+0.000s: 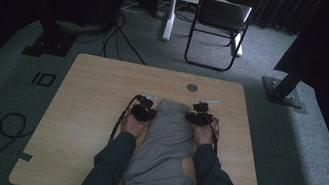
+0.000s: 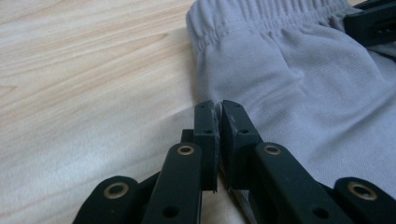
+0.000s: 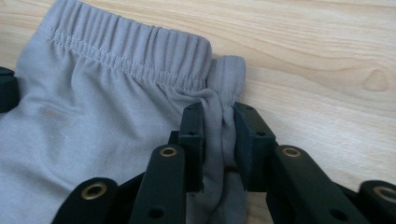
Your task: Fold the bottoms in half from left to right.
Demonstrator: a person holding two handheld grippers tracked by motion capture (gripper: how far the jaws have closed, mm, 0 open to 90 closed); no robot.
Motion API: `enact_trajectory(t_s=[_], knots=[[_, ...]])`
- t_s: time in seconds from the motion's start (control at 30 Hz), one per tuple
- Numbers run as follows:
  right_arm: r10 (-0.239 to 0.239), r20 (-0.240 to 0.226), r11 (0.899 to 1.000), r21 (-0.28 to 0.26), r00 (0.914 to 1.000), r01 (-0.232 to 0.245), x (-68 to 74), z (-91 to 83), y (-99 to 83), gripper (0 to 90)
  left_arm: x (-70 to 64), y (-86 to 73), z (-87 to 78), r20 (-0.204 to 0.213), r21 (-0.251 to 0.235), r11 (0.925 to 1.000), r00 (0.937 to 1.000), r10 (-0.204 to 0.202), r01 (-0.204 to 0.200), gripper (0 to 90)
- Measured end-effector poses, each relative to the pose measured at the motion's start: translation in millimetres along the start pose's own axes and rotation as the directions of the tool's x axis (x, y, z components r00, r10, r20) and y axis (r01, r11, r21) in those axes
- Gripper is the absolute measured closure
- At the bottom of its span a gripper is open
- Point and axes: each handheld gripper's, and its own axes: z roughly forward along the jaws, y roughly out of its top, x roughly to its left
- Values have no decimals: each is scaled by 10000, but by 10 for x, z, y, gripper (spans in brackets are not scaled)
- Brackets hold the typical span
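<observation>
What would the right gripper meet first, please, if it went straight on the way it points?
Probably only bare light wooden table: the right gripper already pinches the grey fabric trousers beside their elastic waistband.

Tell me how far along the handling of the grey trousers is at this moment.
Early stage. Done: the grey trousers lie lengthwise on the table, waistband at the far end, legs hanging over the near edge. In hand: the right gripper pinches a bunched fold of cloth beside the waistband; the left gripper is closed on the opposite edge. Left: no fold is visible yet, so any lifting, spreading or folding likely remains.
</observation>
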Motion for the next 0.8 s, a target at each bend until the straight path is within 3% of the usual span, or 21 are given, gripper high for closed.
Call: enact_trajectory(t_s=[0.33,0.5,0.6,0.67,0.8], knots=[[-406,-732,9992,-41,9965,404,57,-80,-141,797,-16,-198,-174,237,-46,9998,9996,177,-176,862],[-454,-807,9990,-90,9957,448,60,-92,-166,803,-32,-217,-203,356,37,9998,9992,190,-191,857],[-508,-749,9987,-71,9959,504,79,-89,-161,804,-20,-188,-187,472,62,10000,9989,-36,34,732],[-514,-734,9987,-71,9960,510,84,-90,-163,805,-34,-176,-175,133,-16,10000,9999,49,-49,694],[-484,-788,9988,-107,9957,478,77,-89,-167,806,-28,-169,-140,492,-222,9992,9983,-306,317,664]])
